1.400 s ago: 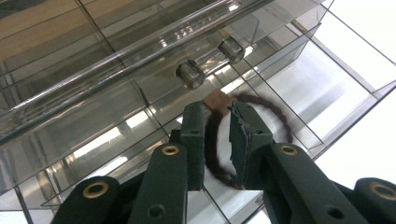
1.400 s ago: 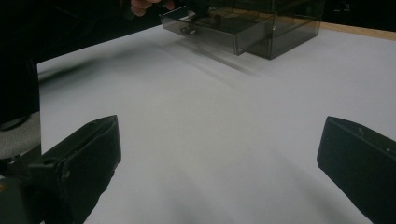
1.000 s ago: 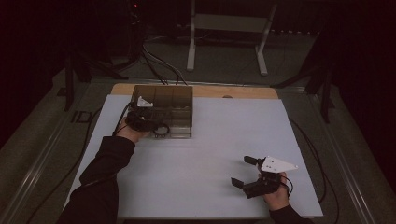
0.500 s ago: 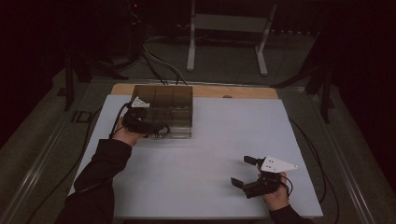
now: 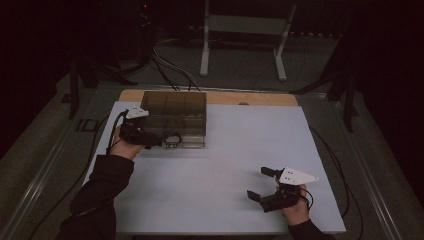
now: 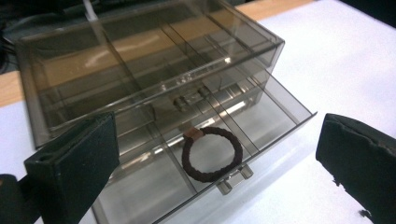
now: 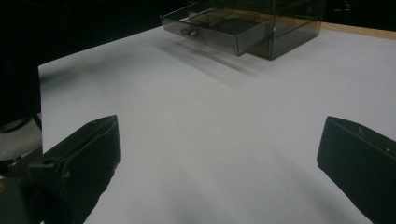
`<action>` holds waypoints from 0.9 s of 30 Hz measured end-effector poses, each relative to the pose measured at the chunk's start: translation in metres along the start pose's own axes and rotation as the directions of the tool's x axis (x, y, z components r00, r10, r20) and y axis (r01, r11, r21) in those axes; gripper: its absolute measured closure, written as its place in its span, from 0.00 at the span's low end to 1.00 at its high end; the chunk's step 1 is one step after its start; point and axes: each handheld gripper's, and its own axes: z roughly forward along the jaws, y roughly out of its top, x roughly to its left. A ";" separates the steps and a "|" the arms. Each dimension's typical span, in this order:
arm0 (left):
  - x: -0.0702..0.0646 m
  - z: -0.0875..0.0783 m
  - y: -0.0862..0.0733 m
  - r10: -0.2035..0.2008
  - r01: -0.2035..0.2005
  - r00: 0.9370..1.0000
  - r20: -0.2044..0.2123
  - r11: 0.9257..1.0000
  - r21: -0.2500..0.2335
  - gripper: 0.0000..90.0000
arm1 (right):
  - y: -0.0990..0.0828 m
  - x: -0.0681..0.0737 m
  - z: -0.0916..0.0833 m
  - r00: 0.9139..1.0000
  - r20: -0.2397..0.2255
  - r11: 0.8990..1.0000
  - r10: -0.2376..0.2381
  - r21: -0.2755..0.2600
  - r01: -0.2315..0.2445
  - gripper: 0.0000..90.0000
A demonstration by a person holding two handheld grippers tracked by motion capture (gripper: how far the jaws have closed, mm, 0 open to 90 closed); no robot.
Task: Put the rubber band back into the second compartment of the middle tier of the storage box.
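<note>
Hair tie [image 6: 211, 154] lay in the open drawer [image 6: 280, 109]; left gripper [image 6: 215, 163] wide above it, right gripper [image 5: 263, 184] wide, idle; likely next: descend, pinch the tie.

Dark hair tie [image 6: 211, 154] flat in open drawer's [image 6: 280, 109] middle compartment

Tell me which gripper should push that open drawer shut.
Left. The left gripper sits open right at the drawer holding the hair tie; the right gripper is far off across the white table.
</note>
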 end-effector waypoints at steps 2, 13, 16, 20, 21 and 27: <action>0.001 -0.005 -0.002 -0.009 0.010 1.000 0.008 1.000 -0.011 0.00 | 0.000 0.000 0.000 1.000 -0.001 1.000 0.001 0.001 -0.001 0.00; 0.003 -0.026 -0.021 -0.006 0.005 1.000 -0.008 0.999 -0.039 0.00 | 0.001 0.001 0.002 1.000 -0.006 1.000 0.001 0.004 -0.001 0.00; 0.003 -0.028 -0.026 -0.017 0.017 1.000 -0.002 0.999 -0.039 0.00 | 0.001 0.000 0.002 1.000 -0.007 1.000 0.009 0.000 -0.009 0.00; 0.000 -0.033 -0.034 -0.021 0.022 1.000 0.007 0.999 -0.047 0.00 | 0.001 0.000 0.002 1.000 -0.007 1.000 0.006 0.000 -0.006 0.00; 0.000 -0.033 -0.034 -0.021 0.022 1.000 0.007 0.999 -0.047 0.00 | 0.001 0.000 0.002 1.000 -0.007 1.000 0.006 0.000 -0.006 0.00; -0.003 -0.035 -0.047 -0.021 0.021 1.000 0.009 0.999 -0.033 0.00 | 0.001 0.000 0.003 1.000 -0.009 1.000 0.009 0.001 -0.009 0.00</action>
